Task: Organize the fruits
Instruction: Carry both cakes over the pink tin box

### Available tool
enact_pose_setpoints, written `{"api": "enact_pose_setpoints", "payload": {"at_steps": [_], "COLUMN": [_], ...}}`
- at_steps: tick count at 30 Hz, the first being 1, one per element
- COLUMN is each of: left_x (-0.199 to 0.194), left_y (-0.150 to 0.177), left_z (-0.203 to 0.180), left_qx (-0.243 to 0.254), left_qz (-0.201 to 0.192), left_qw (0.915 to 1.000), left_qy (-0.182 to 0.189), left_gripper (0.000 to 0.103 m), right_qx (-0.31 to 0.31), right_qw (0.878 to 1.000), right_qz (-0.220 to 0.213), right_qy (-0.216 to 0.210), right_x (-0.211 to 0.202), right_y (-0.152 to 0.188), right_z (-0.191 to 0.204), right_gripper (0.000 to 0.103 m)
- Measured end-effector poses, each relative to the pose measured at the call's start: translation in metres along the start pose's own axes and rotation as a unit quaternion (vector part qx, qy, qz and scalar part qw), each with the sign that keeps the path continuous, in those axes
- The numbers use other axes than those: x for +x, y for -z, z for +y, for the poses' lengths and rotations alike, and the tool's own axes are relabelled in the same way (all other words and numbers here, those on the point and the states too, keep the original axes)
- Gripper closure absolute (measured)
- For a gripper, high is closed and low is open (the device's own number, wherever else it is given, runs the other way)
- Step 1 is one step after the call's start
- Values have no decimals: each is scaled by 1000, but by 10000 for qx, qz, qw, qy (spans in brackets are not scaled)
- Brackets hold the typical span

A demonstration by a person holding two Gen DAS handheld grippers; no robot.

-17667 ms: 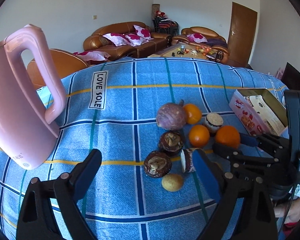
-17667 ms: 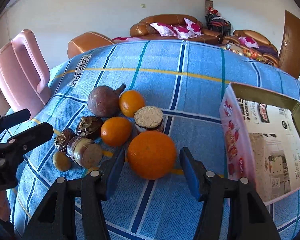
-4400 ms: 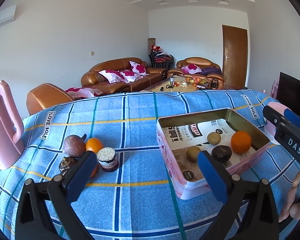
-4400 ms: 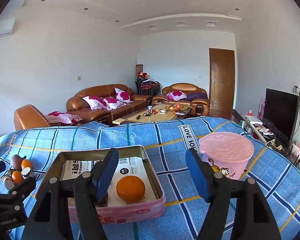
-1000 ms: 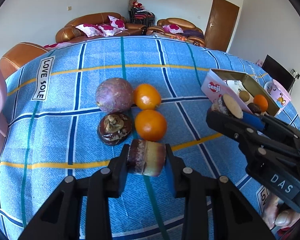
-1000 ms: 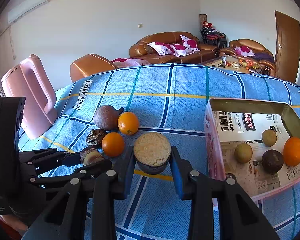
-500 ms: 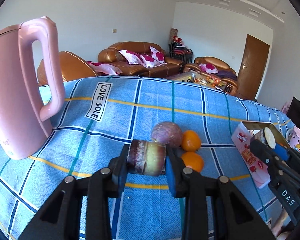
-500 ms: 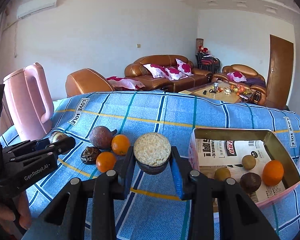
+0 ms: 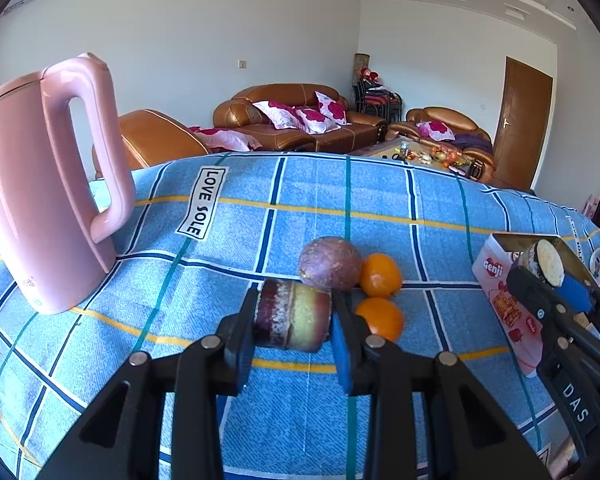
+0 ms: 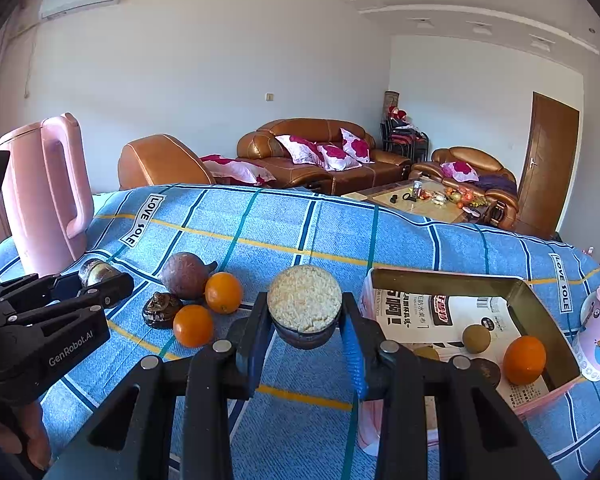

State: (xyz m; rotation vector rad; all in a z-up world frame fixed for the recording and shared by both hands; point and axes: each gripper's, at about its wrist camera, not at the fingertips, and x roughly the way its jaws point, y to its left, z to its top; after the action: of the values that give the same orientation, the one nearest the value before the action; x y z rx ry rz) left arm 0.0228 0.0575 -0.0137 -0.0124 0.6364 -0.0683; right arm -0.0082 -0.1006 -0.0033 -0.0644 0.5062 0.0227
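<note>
left wrist view: left gripper [image 9: 292,326] pinches a cut fruit piece [image 9: 292,315], now lifted off the cloth [image 9: 260,208]. right wrist view: right gripper [image 10: 305,322] clamps a fruit half [image 10: 305,300], raised beside the box [image 10: 528,292]; both ready for boxing.

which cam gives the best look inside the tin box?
Right wrist view: the tin box faces the camera open, showing an orange and brownish fruits on its paper lining. Left wrist view catches only its pink end wall and rim, partly behind the right tool.
</note>
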Motion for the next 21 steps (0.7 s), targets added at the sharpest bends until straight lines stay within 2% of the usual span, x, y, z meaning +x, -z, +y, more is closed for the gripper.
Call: {"api": "enact_pose_setpoints", "payload": {"at_steps": [10,21], "left_x": [-5,-7], "left_y": [3,5], "left_z": [-28,-66], "left_qx": [114,326], "left_qz": [-73,-97], "left_qw": [9998,9994], "left_qy": [-116,-49], "left_gripper": [69,69], "right_qx": [-18,-6], "right_qw": [10000,9996], "right_qz": [-15,-70], "right_qy": [7,269], "right_x": [-6,-13], "right_y": [3,8], "right_z": [-13,-51], "right_gripper": [67,67]}}
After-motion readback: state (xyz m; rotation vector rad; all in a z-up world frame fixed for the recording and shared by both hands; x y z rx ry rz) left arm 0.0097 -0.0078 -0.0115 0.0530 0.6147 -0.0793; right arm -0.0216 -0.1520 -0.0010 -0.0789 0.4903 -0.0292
